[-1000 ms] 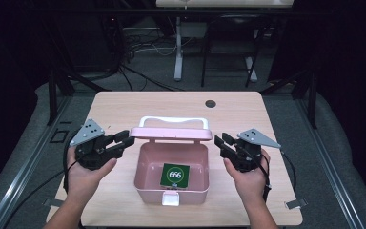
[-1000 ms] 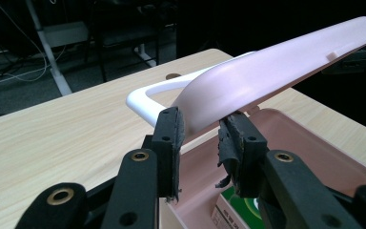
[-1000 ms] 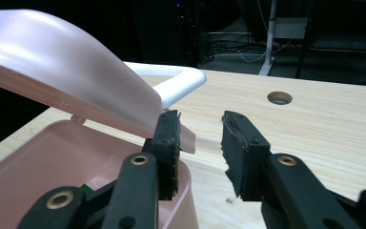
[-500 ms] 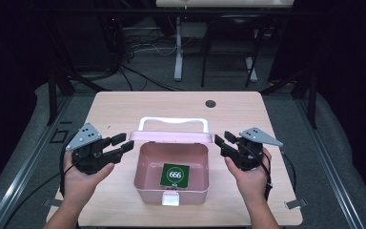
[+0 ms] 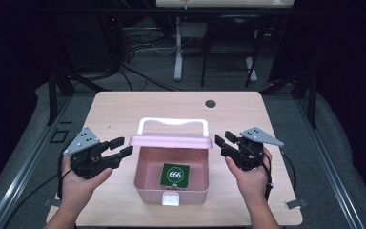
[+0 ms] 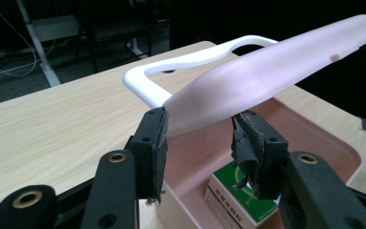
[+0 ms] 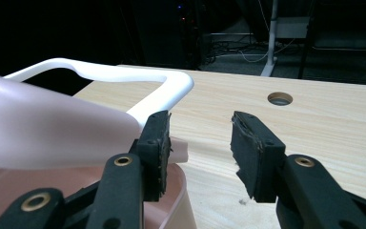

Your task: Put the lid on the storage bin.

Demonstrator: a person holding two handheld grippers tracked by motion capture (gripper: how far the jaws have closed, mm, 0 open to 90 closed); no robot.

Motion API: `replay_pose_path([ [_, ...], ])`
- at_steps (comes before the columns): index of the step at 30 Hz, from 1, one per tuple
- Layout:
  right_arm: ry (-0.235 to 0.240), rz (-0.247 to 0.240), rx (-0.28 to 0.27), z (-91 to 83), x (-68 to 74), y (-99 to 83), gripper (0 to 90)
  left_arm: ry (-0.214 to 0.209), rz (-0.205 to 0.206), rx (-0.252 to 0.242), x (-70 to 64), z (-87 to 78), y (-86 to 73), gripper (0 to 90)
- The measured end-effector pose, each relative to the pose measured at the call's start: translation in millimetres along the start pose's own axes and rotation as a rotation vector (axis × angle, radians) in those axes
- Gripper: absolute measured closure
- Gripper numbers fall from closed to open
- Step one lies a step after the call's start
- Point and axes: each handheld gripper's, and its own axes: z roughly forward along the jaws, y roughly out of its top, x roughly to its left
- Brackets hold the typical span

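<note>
A pink box (image 5: 140,177) stands open at the middle of the table, its lid (image 5: 171,140) raised with a white handle (image 5: 171,121) behind it. Inside lies a green packet marked 666 (image 5: 175,174). My left gripper (image 5: 120,147) is open by the lid's left end. In the left gripper view that gripper (image 6: 200,129) has the lid's corner (image 6: 267,71) just past its spread jaws, with the packet (image 6: 233,202) below. My right gripper (image 5: 223,140) is open by the lid's right end. In the right gripper view the lid (image 7: 38,129) lies beside the left jaw of that gripper (image 7: 200,131).
The wooden table (image 5: 124,109) has a round hole (image 5: 210,103) at its far side, right of centre. A white latch (image 5: 170,199) sits on the box's near wall. Dark floor, cables and stand legs lie beyond the table.
The left hand and its gripper have drawn slightly toward the near edge. The lid sits a little lower than before. The right gripper has barely moved.
</note>
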Motion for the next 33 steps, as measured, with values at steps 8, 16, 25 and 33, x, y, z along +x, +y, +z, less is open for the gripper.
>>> replay_pose_path([
  [8, 0.001, 0.001, 0.001, 0.6, -0.7, -0.4, 57.3, 0.004, 0.014, 0.003, 0.2, -1.1, -7.7, 53.5],
  [16, -0.001, 0.002, 0.006, 1.6, -1.7, -1.5, 57.3, 0.007, 0.011, 0.007, 0.1, -1.9, -18.3, 52.1],
  [25, -0.004, 0.004, 0.006, 1.9, -2.7, -1.8, 57.3, -0.003, 0.028, 0.022, -3.7, -4.6, -31.5, 52.1],
  [33, -0.006, 0.008, 0.006, 1.7, -3.8, -1.9, 57.3, -0.006, 0.024, 0.033, -5.3, -8.2, -41.6, 52.2],
])
